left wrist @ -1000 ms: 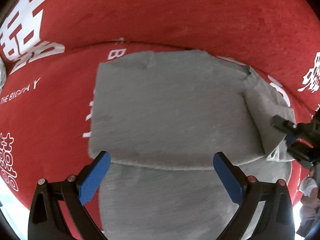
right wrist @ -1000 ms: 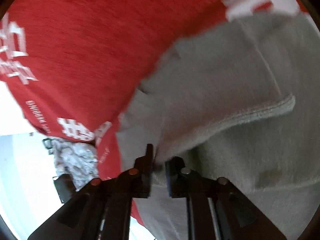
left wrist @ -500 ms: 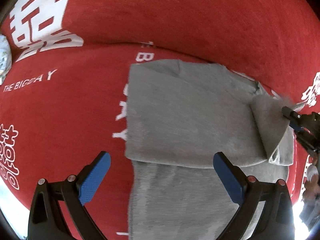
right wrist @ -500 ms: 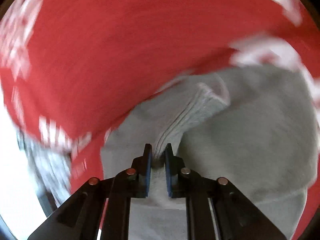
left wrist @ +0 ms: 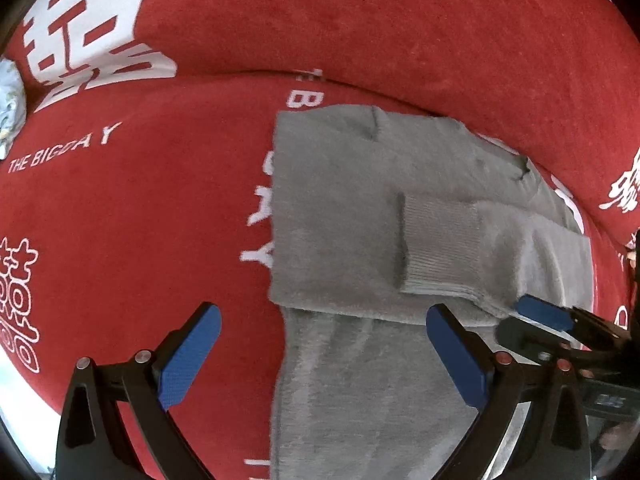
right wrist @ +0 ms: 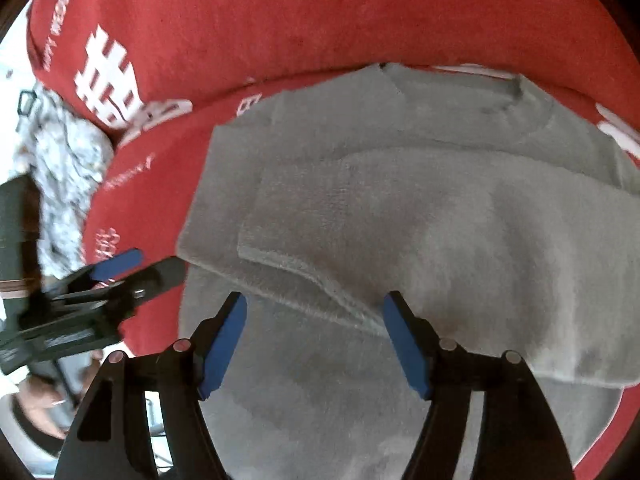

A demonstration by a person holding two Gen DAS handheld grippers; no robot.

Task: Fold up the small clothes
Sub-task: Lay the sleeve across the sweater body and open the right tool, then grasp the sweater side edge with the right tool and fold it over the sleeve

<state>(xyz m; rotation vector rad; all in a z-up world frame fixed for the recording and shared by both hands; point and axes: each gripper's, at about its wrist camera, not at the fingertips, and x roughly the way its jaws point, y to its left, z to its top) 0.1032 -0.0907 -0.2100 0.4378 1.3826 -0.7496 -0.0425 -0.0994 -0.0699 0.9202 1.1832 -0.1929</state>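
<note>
A small grey knit sweater (left wrist: 360,208) lies flat on the red cloth, its sides folded in; it fills the right wrist view (right wrist: 400,200). One sleeve with a ribbed cuff (left wrist: 440,252) lies across its middle. My left gripper (left wrist: 320,356) is open and empty, just above the sweater's left edge. My right gripper (right wrist: 316,340) is open and empty over the sleeve's edge (right wrist: 304,276). The right gripper also shows at the right of the left wrist view (left wrist: 548,320), and the left gripper at the left of the right wrist view (right wrist: 120,268).
A red cloth with white lettering (left wrist: 120,200) covers the surface and rises in a fold behind the sweater (left wrist: 360,20). A pale crumpled patterned fabric (right wrist: 68,168) lies at the far left edge.
My right gripper carried the sleeve across the sweater, laid it down and opened. The left gripper stayed open and shifted left relative to the sweater.
</note>
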